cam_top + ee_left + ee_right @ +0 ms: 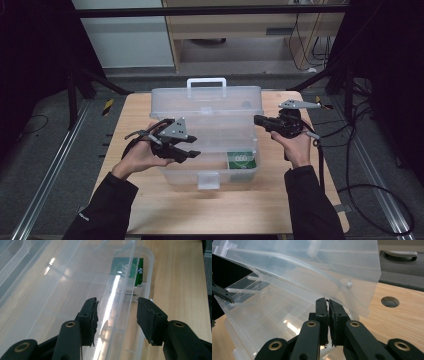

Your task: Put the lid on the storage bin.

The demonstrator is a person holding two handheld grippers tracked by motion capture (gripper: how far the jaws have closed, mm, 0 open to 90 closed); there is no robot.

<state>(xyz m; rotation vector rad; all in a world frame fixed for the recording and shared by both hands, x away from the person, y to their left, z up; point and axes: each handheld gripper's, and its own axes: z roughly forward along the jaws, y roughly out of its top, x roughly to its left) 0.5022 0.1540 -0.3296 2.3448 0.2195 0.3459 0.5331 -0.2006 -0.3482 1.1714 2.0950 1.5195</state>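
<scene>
Wooden table (240, 210) bears clear box (210, 170), long axis left-right.

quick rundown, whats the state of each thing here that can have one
clear plastic box: open, on the table
lid: raised, tilted back
green packet: lying in the box's front right corner
left gripper: open, jaws either side of the box's front wall
right gripper: shut, at the lid's right edge
</scene>
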